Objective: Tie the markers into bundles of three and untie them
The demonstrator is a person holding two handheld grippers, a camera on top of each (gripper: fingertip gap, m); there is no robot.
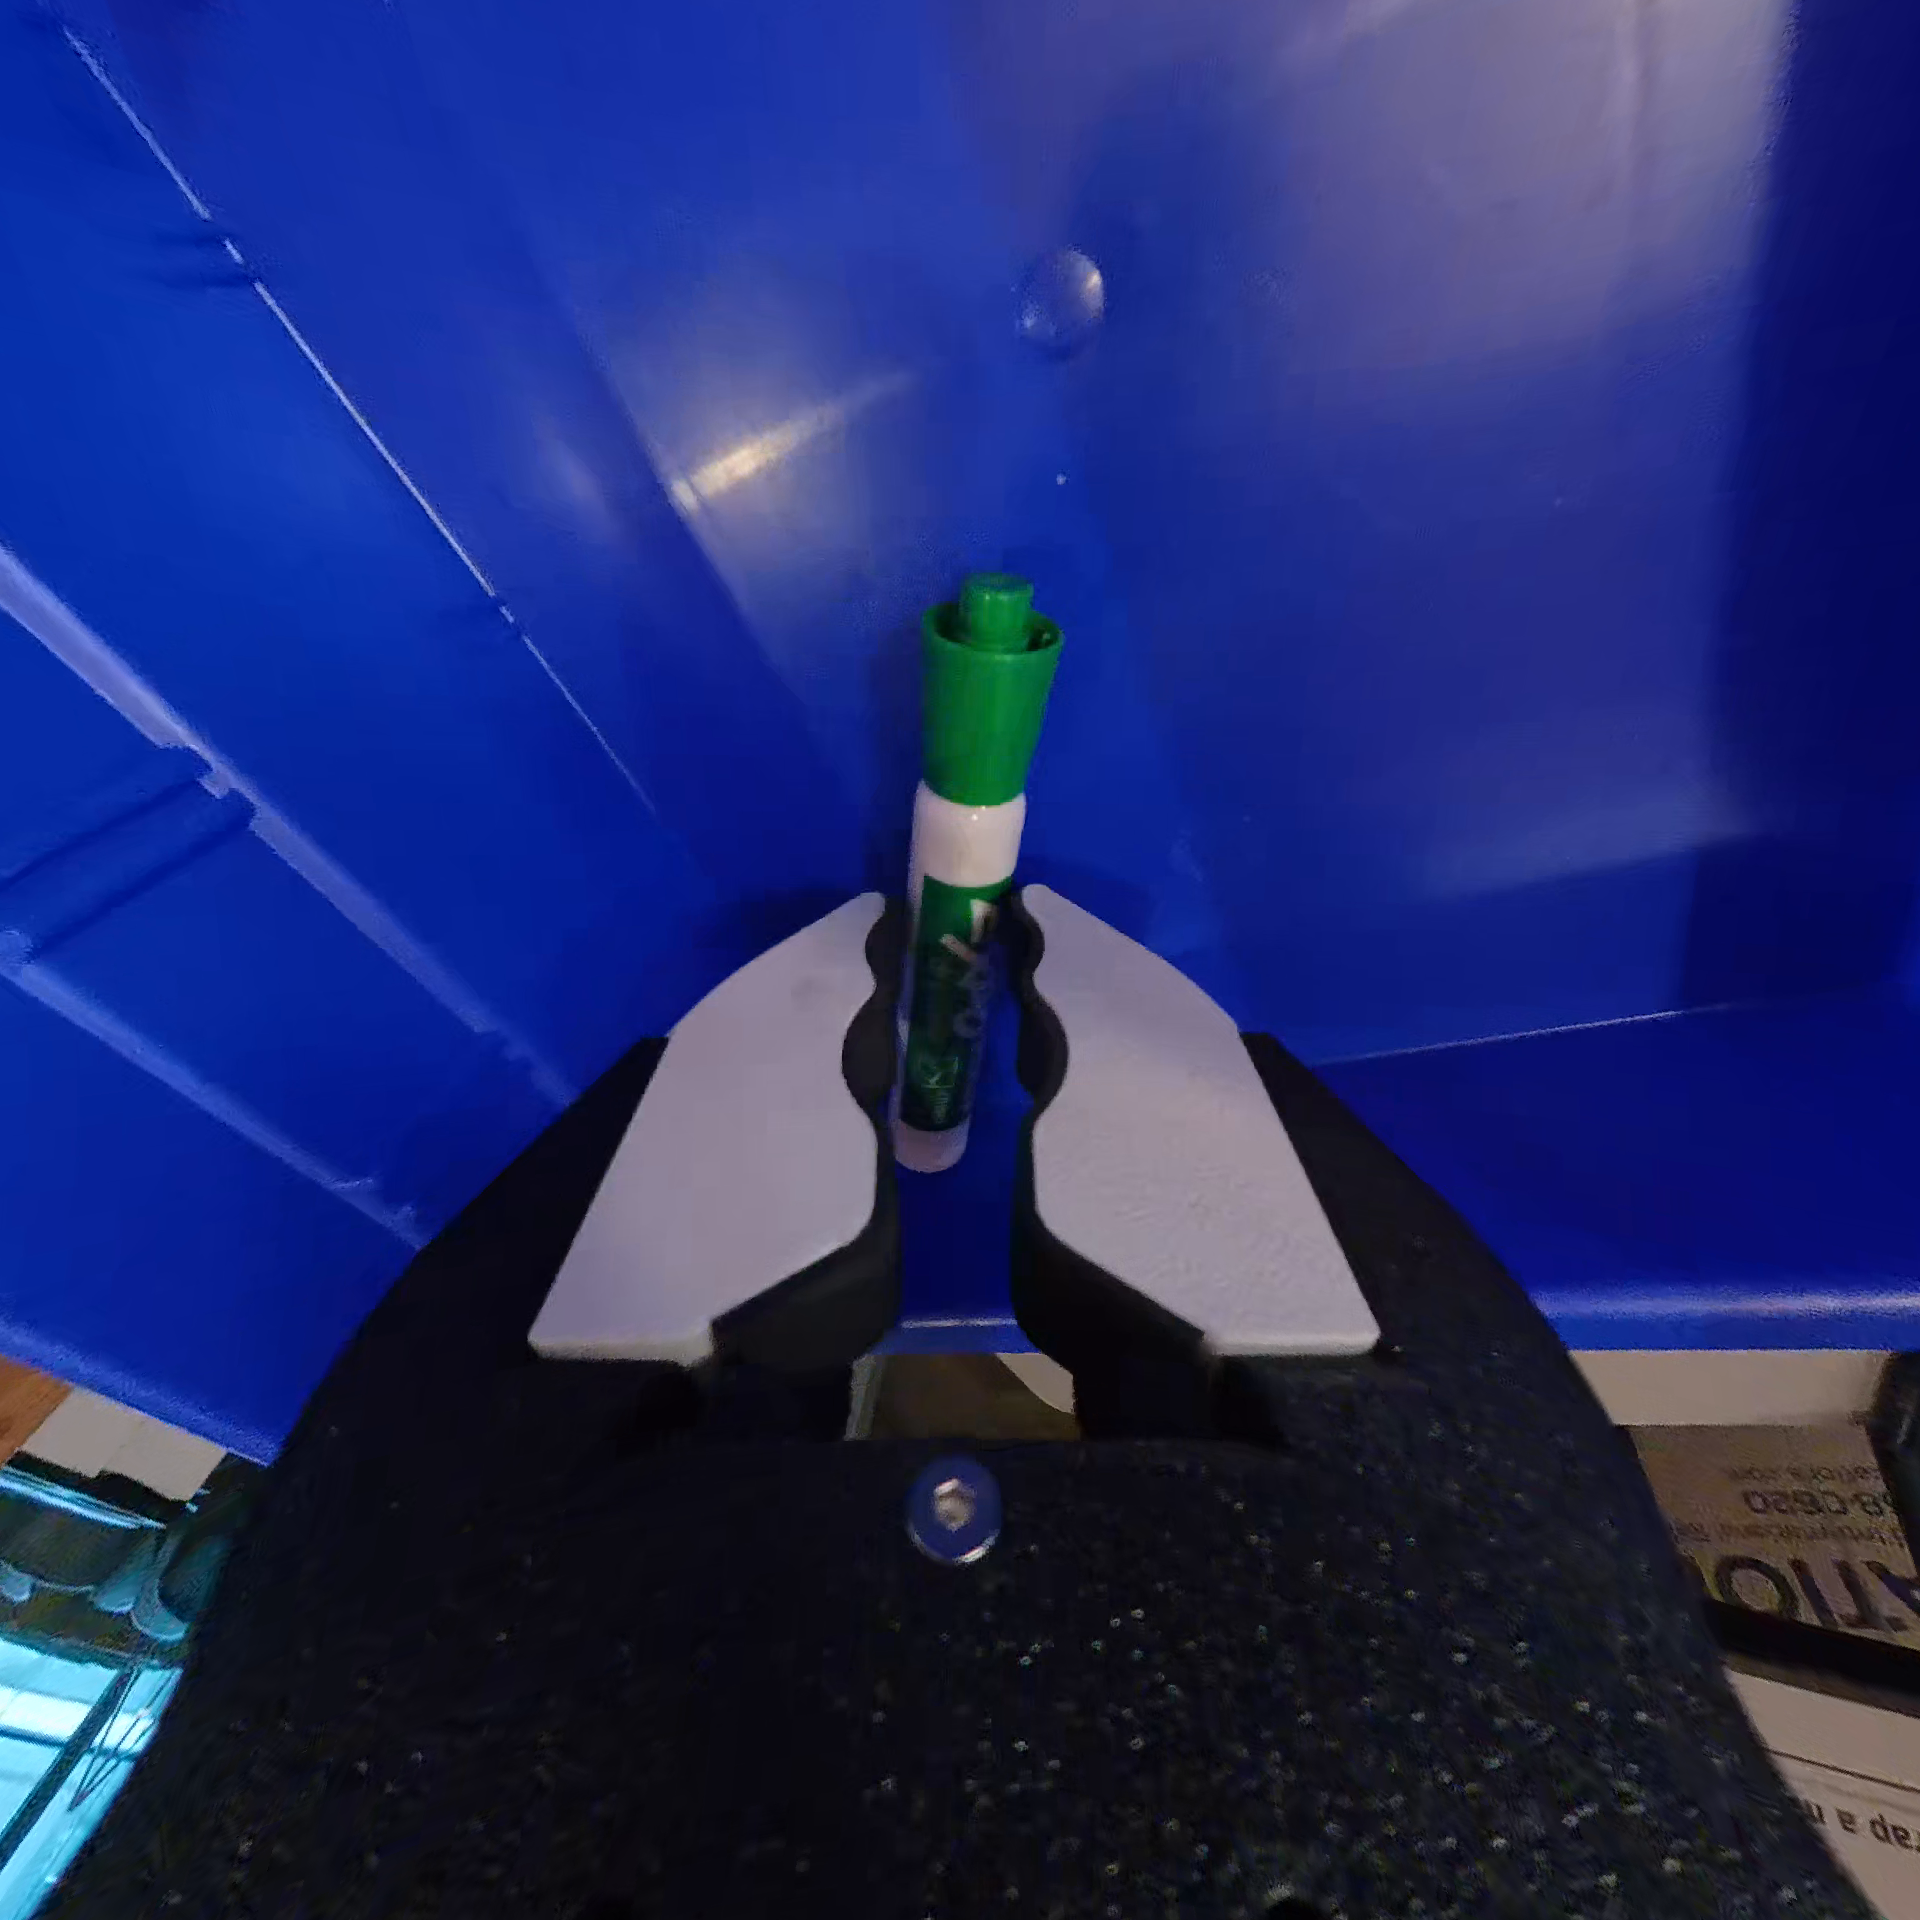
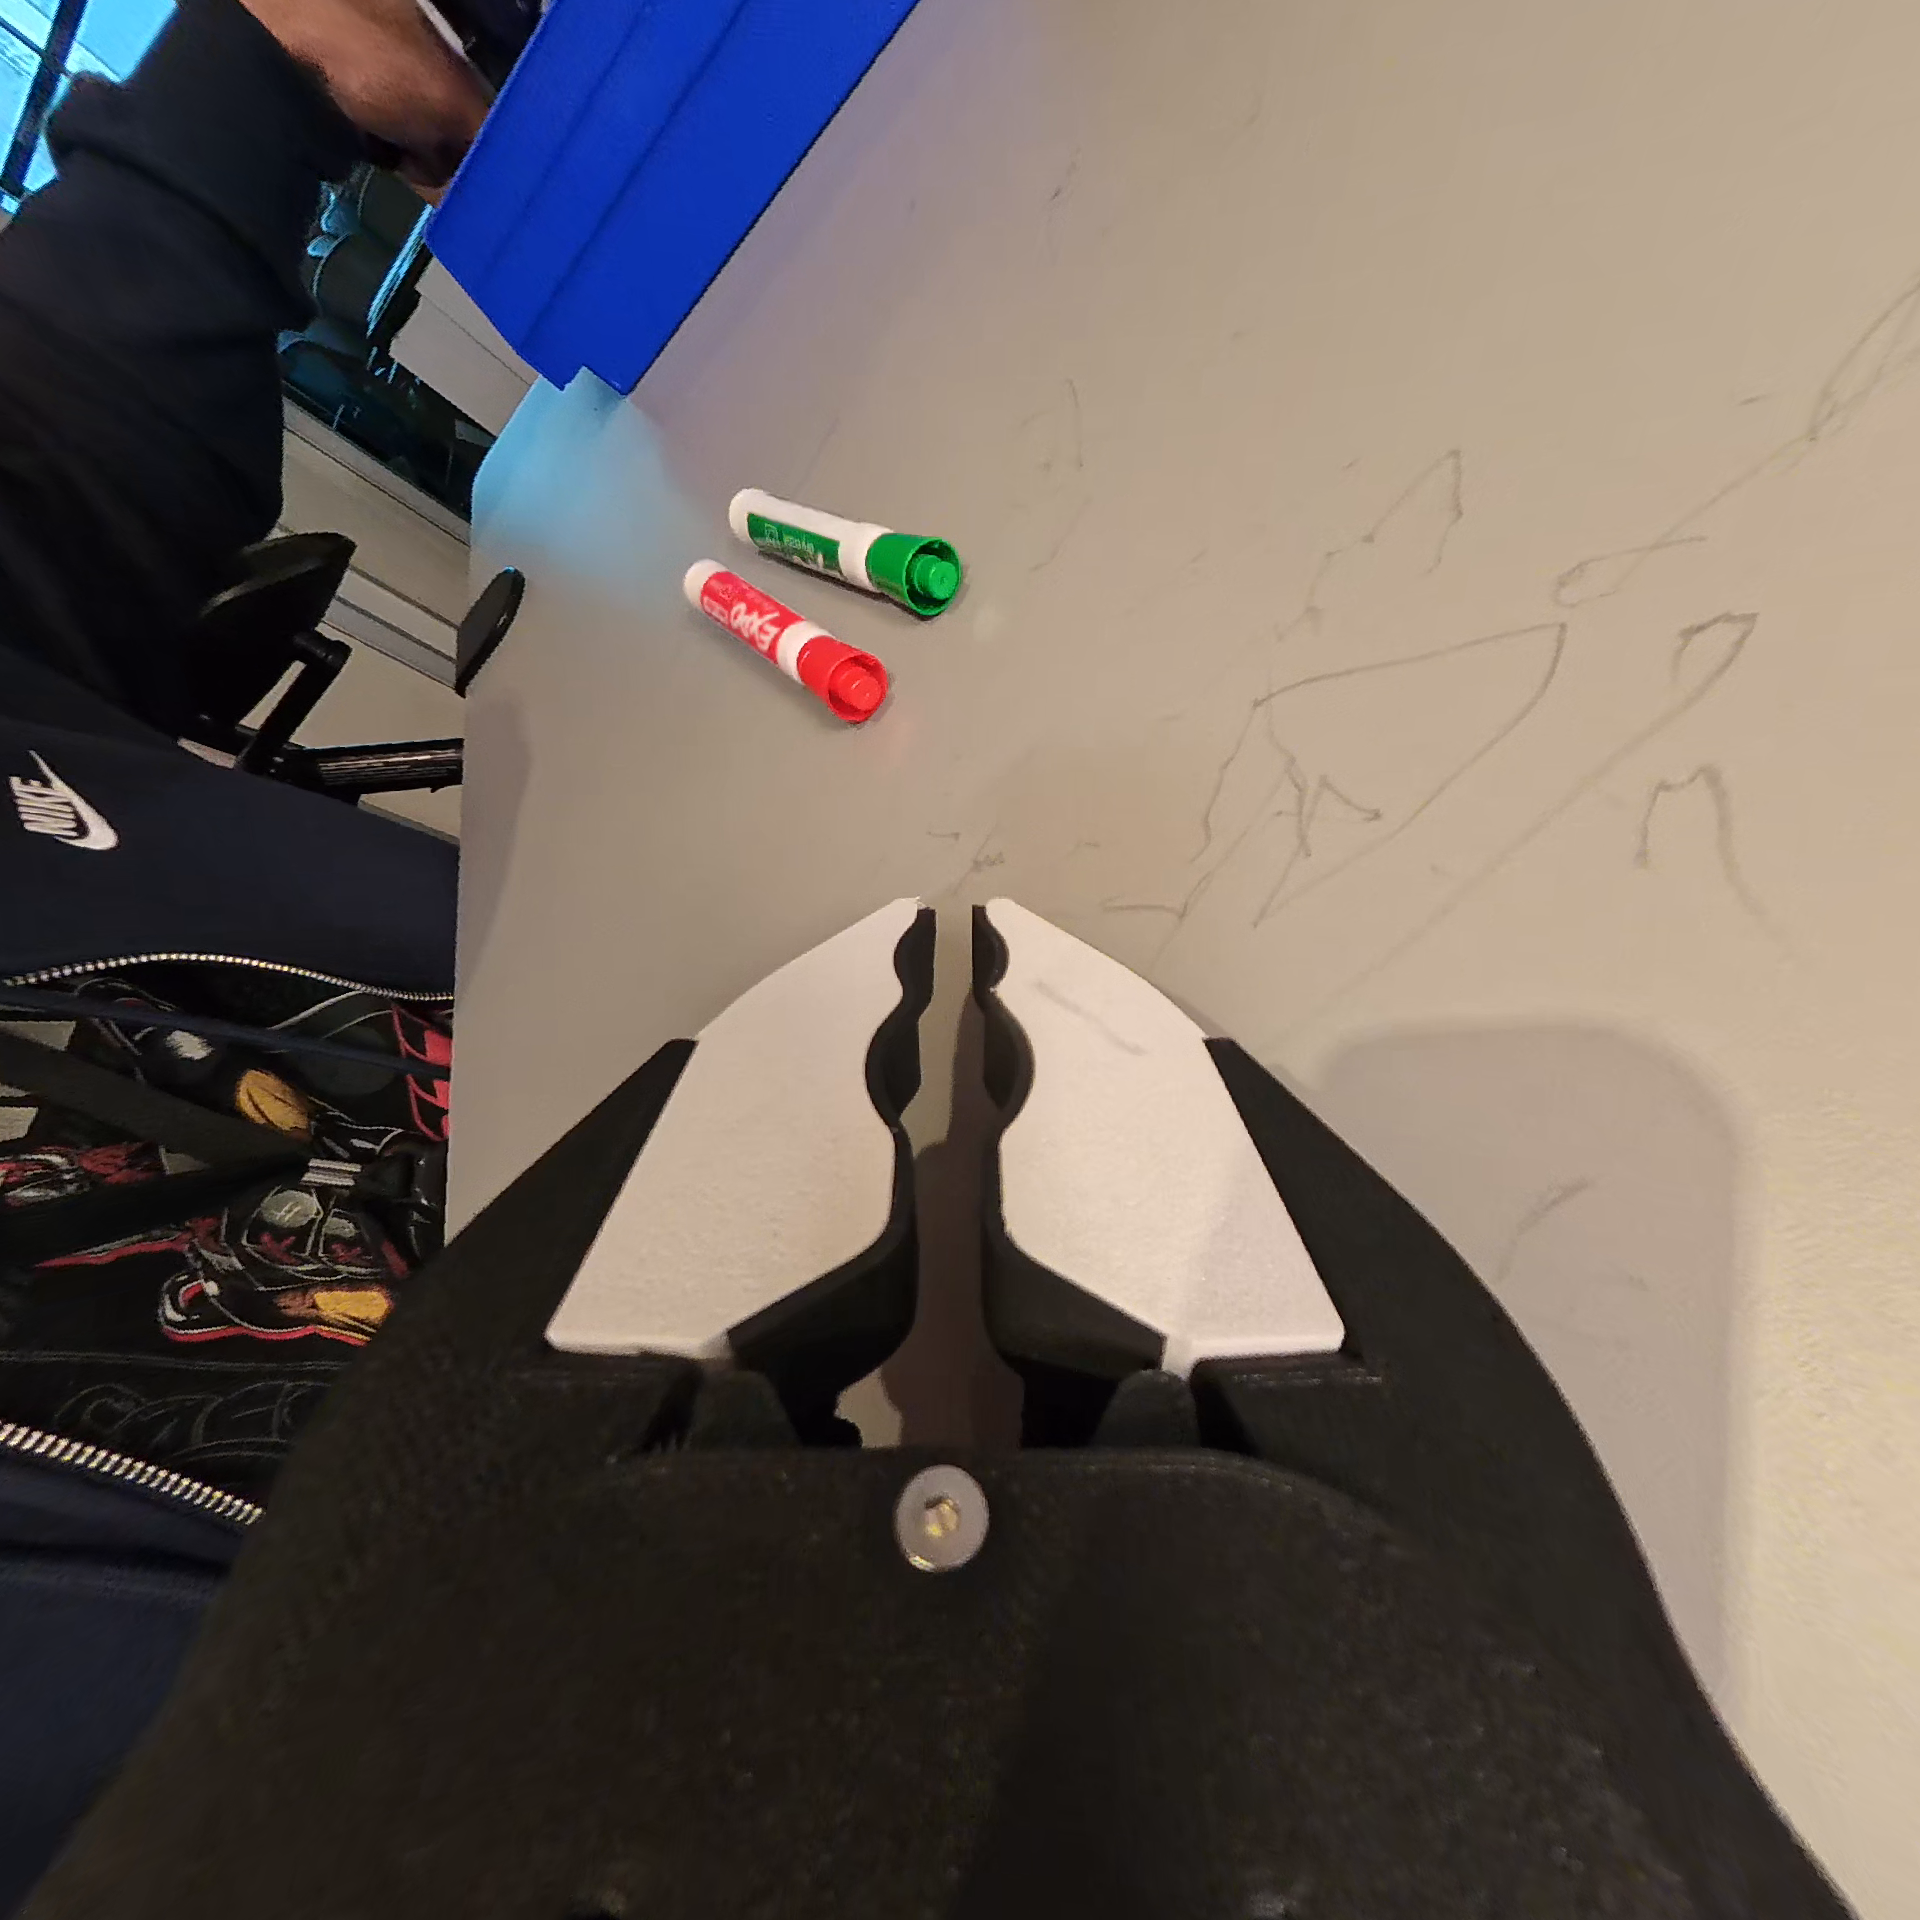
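1. Left hand-held gripper: clamped on a green marker, barrel seated in the notches between the white fingers, cap end pointing to 12 o'clock, straight out along the fingers.
2. Beyond it, only the inside of a blue bin — wall and floor filling the left wrist view; marker apparently held just above the bin floor, though contact with it cannot be told.
3. Right hand-held gripper: drawn nearly together with a thin slit between the tips, nothing held, hovering low over the pale surface.
4. From that right hand-held gripper, two loose markers toward 11 o'clock: a red marker nearer, a second green marker just beyond, lying near each other but apart.
5. Long axes of both roughly parallel, running from 10 o'clock down to 4 o'clock, caps at the 4 o'clock ends — crosswise to the right fingers, so a grasp across the barrel looks feasible with little wrist turn.
6. Blue bin farther off at 11 o'clock on the same surface, a person's dark sleeve at 10 o'clock.
7. Judgement: third marker being fetched by the left; right nearer the pair; no tie visible.
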